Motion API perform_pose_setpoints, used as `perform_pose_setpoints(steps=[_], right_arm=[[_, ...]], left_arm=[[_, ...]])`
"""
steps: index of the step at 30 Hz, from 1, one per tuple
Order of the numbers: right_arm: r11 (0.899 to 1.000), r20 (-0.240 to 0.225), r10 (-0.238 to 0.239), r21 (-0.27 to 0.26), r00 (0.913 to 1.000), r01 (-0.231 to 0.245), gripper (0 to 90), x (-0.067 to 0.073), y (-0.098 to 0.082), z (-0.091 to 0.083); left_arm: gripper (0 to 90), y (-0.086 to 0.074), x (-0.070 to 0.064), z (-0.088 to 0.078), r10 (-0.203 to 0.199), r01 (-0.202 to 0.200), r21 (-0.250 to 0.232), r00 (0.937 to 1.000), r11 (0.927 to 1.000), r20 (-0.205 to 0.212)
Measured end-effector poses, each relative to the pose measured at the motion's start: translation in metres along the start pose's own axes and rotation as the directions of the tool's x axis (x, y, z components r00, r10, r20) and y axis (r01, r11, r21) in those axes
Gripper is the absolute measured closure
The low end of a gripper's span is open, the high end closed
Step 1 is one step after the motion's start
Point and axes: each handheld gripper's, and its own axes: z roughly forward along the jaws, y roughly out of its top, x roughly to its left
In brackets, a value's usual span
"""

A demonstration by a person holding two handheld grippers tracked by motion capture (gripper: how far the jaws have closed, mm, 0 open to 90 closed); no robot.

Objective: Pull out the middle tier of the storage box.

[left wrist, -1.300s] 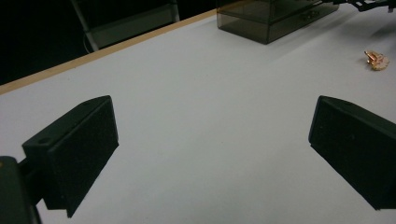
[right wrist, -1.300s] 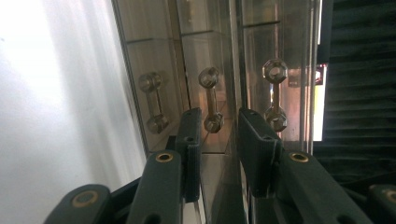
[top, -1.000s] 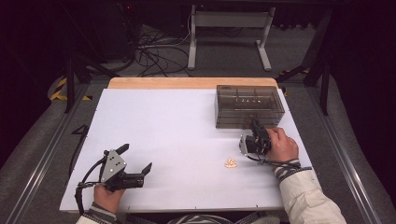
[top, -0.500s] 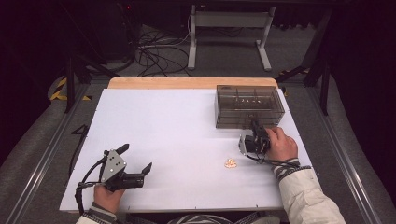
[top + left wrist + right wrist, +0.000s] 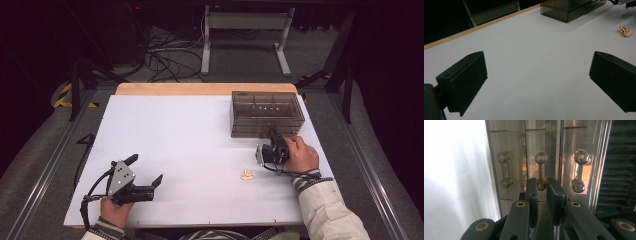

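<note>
Smoke-tinted clear plastic forms the small drawer box, which stands at the far right of the white table, close to its wooden back edge. In the right gripper view its front shows three drawers side by side, each with one metal dumbbell-shaped handle: a left handle, a middle handle and a right handle. What lies inside the drawers I cannot tell through the glare.

The right gripper points straight at the box front, and its two black jaws stand narrow on either side of the lower knob of the middle handle. They have just been closing, with that knob between them; the pads look to be on it, one at each side. From the high view the same right gripper sits at the near face of the box, with the person's hand behind it.

One small copper-coloured piece lies loose on the table, near the right hand and on the person's side of it, well apart from the box. It shows again at the upper right of the left gripper view.

The left gripper rests at the near left of the table, far from the box, with its jaws spread wide and nothing but bare table between them.
</note>
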Motion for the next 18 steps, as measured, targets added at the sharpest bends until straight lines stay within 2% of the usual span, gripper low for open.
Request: perform_pose_setpoints(steps=[18], right_arm=[[0.999, -0.021, 0.029, -0.013, 0.9993, -0.030, 80.3, -0.003, -0.003, -0.021]], left_arm=[[2.3, 0.000, 0.000, 0.000, -0.002, 0.002, 0.002, 1.0000, 1.0000, -0.003]])
